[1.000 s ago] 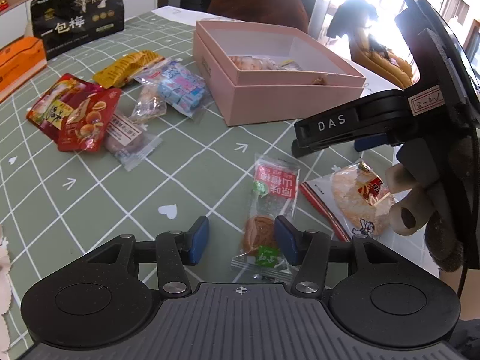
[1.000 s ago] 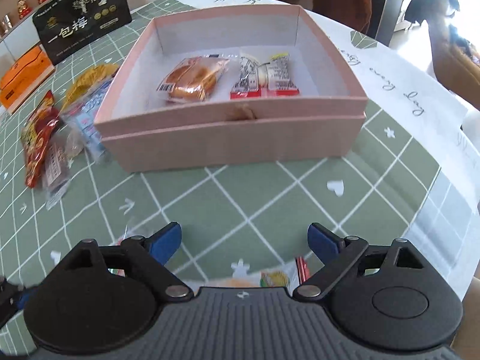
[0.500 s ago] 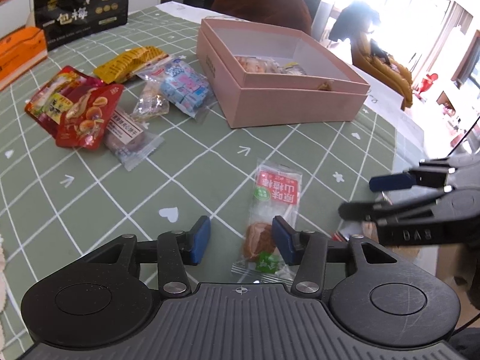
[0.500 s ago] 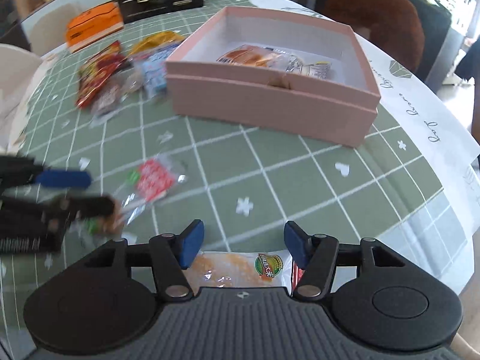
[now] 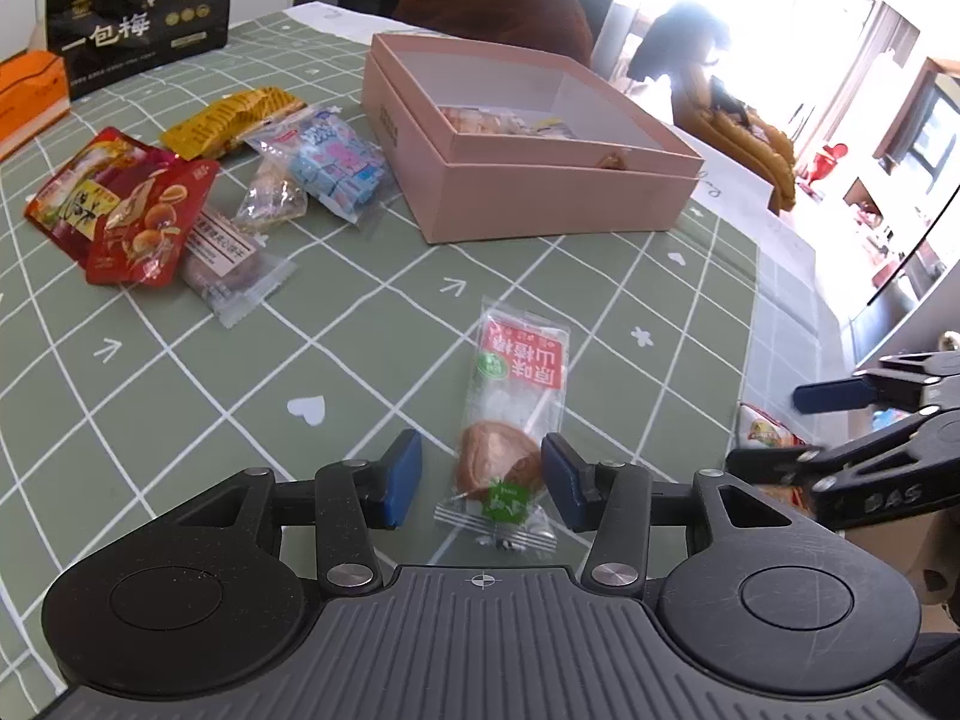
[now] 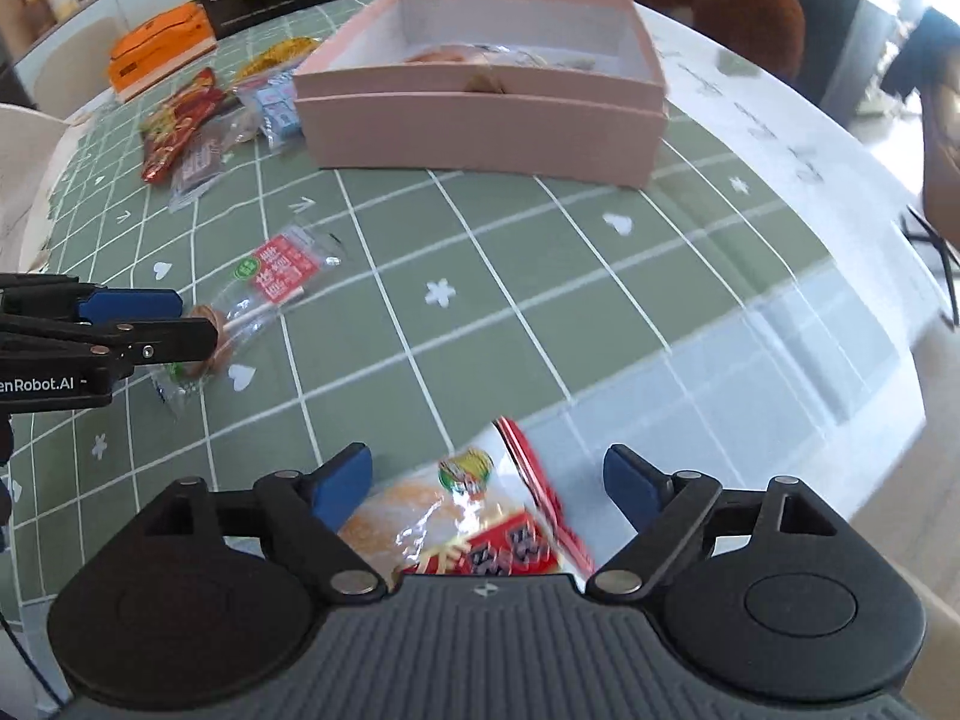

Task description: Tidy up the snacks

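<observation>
A pink open box point(image 5: 540, 180) holds a few wrapped snacks; it also shows in the right wrist view point(image 6: 480, 114). A clear lollipop packet with a red label point(image 5: 516, 396) lies on the green checked cloth, its lower end between the open fingers of my left gripper point(image 5: 480, 474). In the right wrist view that packet point(image 6: 270, 288) lies at the left with the left gripper point(image 6: 150, 324) over its end. My right gripper point(image 6: 489, 480) is open around a rice cracker packet point(image 6: 468, 516) near the table's front edge.
Several loose snack packets point(image 5: 198, 192) lie left of the box. A black bag point(image 5: 138, 18) and an orange box point(image 5: 24, 96) stand at the far left edge. A white cloth strip point(image 6: 780, 138) runs along the table's right side, with a brown chair point(image 6: 708, 0) beyond.
My right gripper drew back from the box to the near table edge and opened wider around the rice cracker packet. My left gripper stayed open around the lollipop packet's end.
</observation>
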Action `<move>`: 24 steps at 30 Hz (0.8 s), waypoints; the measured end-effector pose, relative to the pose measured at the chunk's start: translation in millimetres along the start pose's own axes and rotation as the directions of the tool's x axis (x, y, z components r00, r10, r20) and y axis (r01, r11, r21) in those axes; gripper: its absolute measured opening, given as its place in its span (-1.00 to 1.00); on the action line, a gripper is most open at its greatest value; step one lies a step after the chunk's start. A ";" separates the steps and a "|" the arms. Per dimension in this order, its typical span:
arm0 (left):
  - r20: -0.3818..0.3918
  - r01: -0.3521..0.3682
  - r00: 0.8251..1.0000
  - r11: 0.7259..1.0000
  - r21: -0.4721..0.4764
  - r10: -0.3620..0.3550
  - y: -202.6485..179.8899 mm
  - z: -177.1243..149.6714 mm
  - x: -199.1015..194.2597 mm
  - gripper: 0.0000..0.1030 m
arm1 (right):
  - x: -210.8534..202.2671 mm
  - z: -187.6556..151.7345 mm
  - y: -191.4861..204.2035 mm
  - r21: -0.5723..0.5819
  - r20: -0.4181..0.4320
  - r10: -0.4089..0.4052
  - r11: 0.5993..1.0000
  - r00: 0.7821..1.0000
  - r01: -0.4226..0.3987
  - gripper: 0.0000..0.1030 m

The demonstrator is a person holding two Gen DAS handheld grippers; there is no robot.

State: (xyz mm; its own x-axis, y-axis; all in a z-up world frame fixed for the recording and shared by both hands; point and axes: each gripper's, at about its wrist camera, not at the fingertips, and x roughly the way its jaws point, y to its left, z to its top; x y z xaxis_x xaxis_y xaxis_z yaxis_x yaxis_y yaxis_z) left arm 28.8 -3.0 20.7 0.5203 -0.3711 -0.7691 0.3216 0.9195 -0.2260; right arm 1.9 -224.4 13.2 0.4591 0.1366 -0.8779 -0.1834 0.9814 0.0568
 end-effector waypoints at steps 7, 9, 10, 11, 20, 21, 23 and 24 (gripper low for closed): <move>-0.015 -0.011 1.000 1.000 0.018 0.011 -7.0 7.9 6.9 -0.01 | -36.1 -4.8 -16.2 0.137 -0.023 0.055 0.989 0.998 -0.052 0.64; -0.017 -0.017 1.000 1.000 0.021 0.017 -9.0 7.7 7.3 -0.01 | -32.8 -8.7 -23.7 0.233 -0.074 0.132 0.966 0.989 -0.111 0.64; -0.017 -0.018 1.000 1.000 0.026 0.018 -9.8 7.3 7.5 -0.01 | -30.3 -11.5 -26.8 0.286 -0.082 0.178 0.947 0.981 -0.148 0.64; -0.018 -0.018 1.000 0.999 0.033 0.019 -10.8 6.8 7.4 -0.01 | -29.0 -14.4 -26.7 0.317 -0.077 0.200 0.934 0.977 -0.166 0.65; -0.020 -0.014 1.000 1.000 0.024 0.014 -10.2 3.2 4.0 -0.02 | -15.6 -2.6 23.9 0.096 -0.059 0.064 0.994 0.996 -0.058 0.63; -0.019 -0.017 1.000 1.000 0.026 0.017 -10.9 3.2 4.0 -0.02 | -19.5 -3.0 25.9 0.076 -0.047 0.052 0.996 0.998 -0.048 0.63; -0.020 -0.023 1.000 0.999 0.032 0.024 -12.6 3.6 4.4 -0.02 | -24.8 -4.3 24.0 0.063 -0.057 0.039 0.997 0.998 -0.036 0.63; -0.021 -0.025 0.999 0.999 0.033 0.026 -12.8 3.8 4.6 -0.02 | -26.8 -5.8 19.9 0.075 -0.079 0.039 0.997 0.996 -0.033 0.63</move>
State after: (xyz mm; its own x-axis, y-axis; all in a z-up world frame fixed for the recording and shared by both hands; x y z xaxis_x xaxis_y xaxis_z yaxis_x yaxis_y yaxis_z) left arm 30.0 -17.0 22.3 0.5120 -0.3447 -0.7868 0.3345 0.9237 -0.1870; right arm -19.1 -209.3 35.1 0.3816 0.1640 -0.9097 -0.1330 0.9836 0.1215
